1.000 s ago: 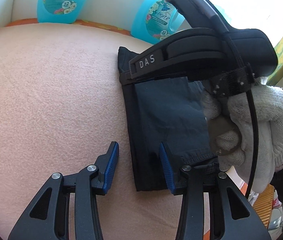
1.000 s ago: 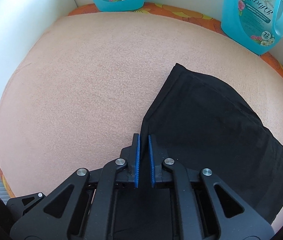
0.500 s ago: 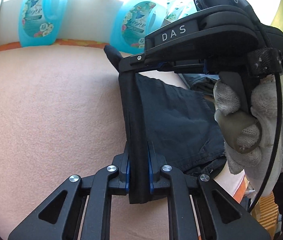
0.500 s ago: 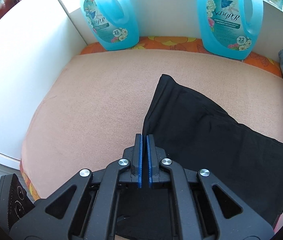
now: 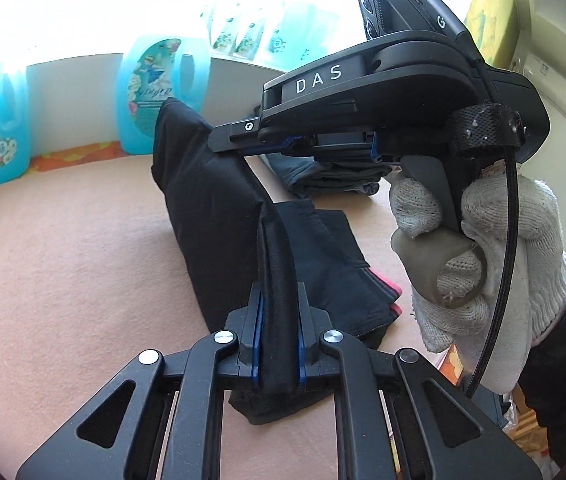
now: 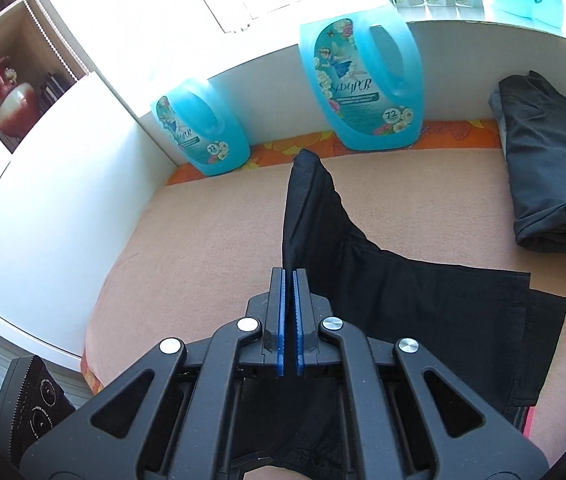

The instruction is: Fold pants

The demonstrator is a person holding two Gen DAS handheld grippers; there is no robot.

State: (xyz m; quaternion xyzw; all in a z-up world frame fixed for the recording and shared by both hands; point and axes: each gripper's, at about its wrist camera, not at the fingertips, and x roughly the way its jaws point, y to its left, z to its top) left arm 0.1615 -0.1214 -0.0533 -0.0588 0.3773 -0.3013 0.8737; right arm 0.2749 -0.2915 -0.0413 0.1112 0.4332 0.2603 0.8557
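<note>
- Now we hold the black pants (image 5: 219, 216) in both grippers, one folded edge raised off the pink blanket (image 5: 63, 260) like a ridge.
- Our left gripper (image 5: 279, 340) has its blue pads pressed on a thick folded edge of the cloth, with only that bundle between the jaws.
- Our right gripper (image 6: 289, 320) is closed almost pad to pad on a thin edge of the same fabric; in the left view its body, marked DAS, meets the far end of the raised fold.
- A white knit glove (image 5: 483, 264) wraps the right handle.
- The rest of the pants lies flat on the blanket, spreading to the right in the right view (image 6: 423, 300), with a bit of pink showing at the lower edge.
- A second dark folded garment (image 6: 547, 168) rests apart, near the back right.
- Two blue detergent jugs (image 6: 363, 88) stand against the white wall at the back, on an orange flowered strip (image 6: 283, 148).
</note>
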